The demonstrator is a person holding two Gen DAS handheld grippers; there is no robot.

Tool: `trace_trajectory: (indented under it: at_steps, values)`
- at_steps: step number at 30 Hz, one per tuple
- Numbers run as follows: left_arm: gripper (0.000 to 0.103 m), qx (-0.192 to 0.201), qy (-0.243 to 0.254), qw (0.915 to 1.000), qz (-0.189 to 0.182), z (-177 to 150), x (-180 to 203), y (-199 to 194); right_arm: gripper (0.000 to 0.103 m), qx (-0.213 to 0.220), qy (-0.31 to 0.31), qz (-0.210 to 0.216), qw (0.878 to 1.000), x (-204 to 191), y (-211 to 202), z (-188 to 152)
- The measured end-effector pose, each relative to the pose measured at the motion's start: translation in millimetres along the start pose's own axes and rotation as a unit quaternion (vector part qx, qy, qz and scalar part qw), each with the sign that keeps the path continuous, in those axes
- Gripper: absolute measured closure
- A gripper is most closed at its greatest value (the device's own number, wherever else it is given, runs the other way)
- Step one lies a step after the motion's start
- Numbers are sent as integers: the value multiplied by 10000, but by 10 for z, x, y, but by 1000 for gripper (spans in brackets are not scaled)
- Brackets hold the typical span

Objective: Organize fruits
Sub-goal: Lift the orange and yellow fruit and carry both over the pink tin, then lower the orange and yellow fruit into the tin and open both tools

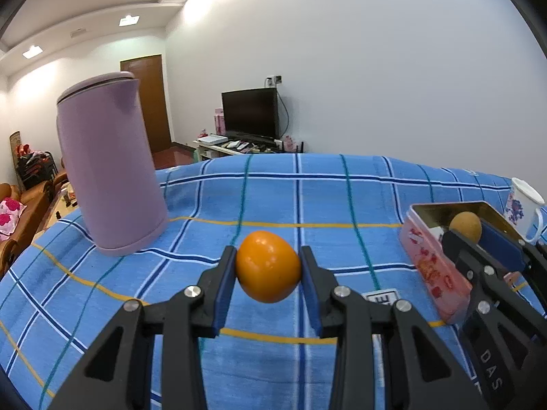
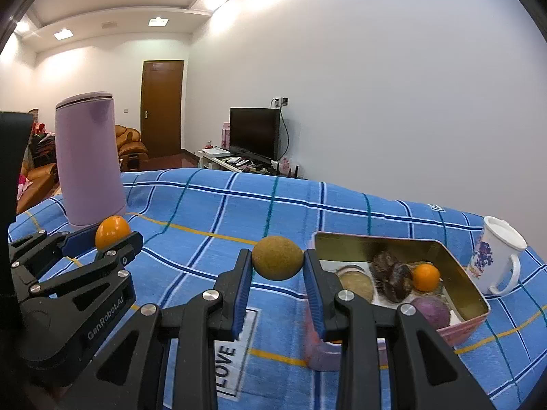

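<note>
Left gripper (image 1: 268, 266) jaws clamping orange fruit (image 1: 267, 265), right gripper (image 2: 277, 263) jaws clamping brown fruit (image 2: 277, 262), beside tin (image 2: 471, 287)

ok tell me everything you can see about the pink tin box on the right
The pink tin box is a shallow, open rectangular container with no lid in view, its outside pink with red printed patterns, its inside shiny gold metal. It rests flat on the blue checked cloth, close beside a white mug. Inside lie a small orange fruit, a dark wrinkled item, a purple one and a round tan piece. The right gripper's finger hides part of its near left corner.
</note>
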State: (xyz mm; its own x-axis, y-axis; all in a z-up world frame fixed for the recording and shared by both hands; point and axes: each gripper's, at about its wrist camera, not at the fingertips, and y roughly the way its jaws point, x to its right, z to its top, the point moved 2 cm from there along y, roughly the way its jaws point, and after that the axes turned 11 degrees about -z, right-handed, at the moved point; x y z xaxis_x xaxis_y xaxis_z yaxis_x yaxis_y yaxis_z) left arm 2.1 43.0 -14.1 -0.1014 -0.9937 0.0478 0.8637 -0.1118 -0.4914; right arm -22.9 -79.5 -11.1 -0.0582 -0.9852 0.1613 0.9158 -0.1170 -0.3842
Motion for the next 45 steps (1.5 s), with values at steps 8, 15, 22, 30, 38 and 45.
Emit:
trace_trajectory:
  at_steps: [8,15,22,30,38,45]
  values:
    - [65,-25,94,9998,-150,2,250,12,71,-22,53,-183,9998,247,3,-34]
    - [65,-11,192,9994,-273,11,453,36,71,-61,126,-361,9993,480,24,-67]
    - [65,-9,302,9989,-371,22,647,56,71,-105,213,-483,9985,650,52,-81]
    - [65,-53,395,9980,-491,38,848,115,70,-107,259,-591,9979,792,56,-83]
    - [65,-17,472,9971,-597,82,1049,126,70,-152,317,-727,9967,961,99,-98]
    - [65,-14,524,9961,-714,128,1248,166,70,-210,371,-879,9952,1119,144,-111]
